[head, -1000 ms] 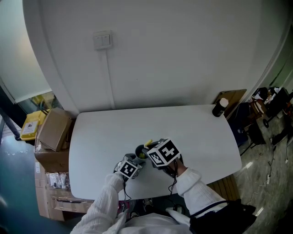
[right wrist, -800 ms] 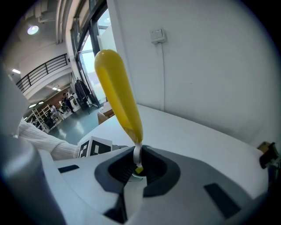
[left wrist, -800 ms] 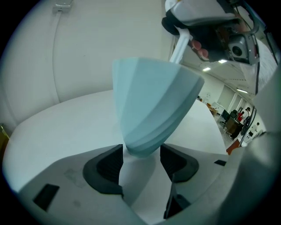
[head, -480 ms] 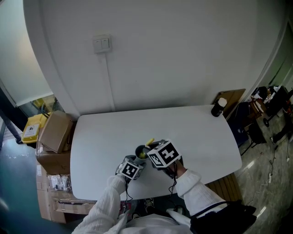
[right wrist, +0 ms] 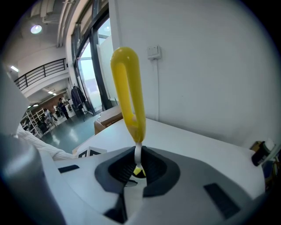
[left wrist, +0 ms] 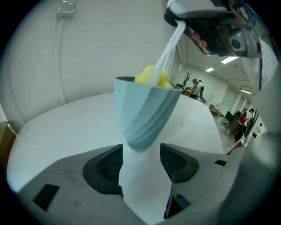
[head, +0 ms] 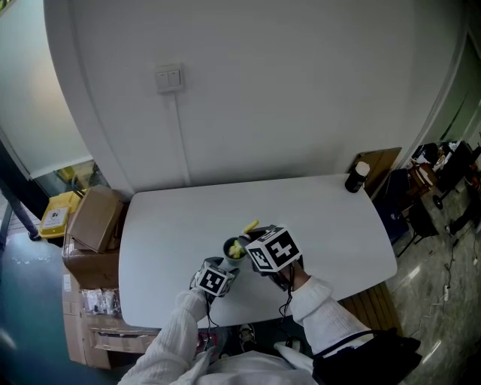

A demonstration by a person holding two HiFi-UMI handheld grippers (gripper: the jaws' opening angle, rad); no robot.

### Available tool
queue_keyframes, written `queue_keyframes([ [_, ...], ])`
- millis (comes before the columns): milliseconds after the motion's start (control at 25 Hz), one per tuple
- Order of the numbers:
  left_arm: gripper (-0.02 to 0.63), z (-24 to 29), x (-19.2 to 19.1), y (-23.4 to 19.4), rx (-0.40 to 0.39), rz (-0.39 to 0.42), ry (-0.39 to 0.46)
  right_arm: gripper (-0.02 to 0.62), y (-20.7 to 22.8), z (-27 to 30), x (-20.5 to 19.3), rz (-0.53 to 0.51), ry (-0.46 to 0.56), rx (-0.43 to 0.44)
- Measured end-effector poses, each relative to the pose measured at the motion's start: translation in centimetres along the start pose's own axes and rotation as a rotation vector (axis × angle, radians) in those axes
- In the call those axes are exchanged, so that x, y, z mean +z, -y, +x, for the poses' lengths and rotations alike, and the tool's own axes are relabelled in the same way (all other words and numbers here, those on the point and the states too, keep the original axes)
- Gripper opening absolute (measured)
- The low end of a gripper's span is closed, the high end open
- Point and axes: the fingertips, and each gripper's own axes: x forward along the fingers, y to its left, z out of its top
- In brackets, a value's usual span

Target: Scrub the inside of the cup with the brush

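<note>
The left gripper (left wrist: 141,154) hugged the pale blue ridged cup (left wrist: 147,114). The right gripper (right wrist: 137,166) pinched the yellow brush (right wrist: 127,88) inside it. The scrubbing seemed unfinished.

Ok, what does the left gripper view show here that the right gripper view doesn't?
Only the left gripper view shows the cup, its base between the left gripper's jaws, and the yellow head of the brush at the cup's rim. Only the right gripper view shows the yellow loop handle and a dark bottle at the far right. Both share the brush's white stem clamped in the right gripper, the white table and the wall switch.
</note>
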Motion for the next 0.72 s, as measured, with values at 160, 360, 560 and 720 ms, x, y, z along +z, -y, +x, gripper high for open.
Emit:
queue_keyframes([
  [160, 0.248, -1.4, 0.5, 0.1, 0.014, -0.005, 0.030, 0.087, -0.2, -1.2, 0.7, 0.004, 0.032, -0.012],
  [360, 0.247, -3.1, 0.9, 0.1, 0.034, 0.004, 0.057, 0.087, -0.5, -2.7, 1.4, 0.021, 0.084, -0.048],
  [560, 0.247, -5.3, 1.7, 0.8, 0.038, 0.013, 0.104, 0.087, -1.1, -4.3, 2.3, 0.036, 0.144, -0.098],
  [720, 0.247, -7.3, 2.3, 1.1, 0.067, 0.025, 0.143, 0.087, -1.7, -5.7, 2.8, 0.059, 0.196, -0.143],
])
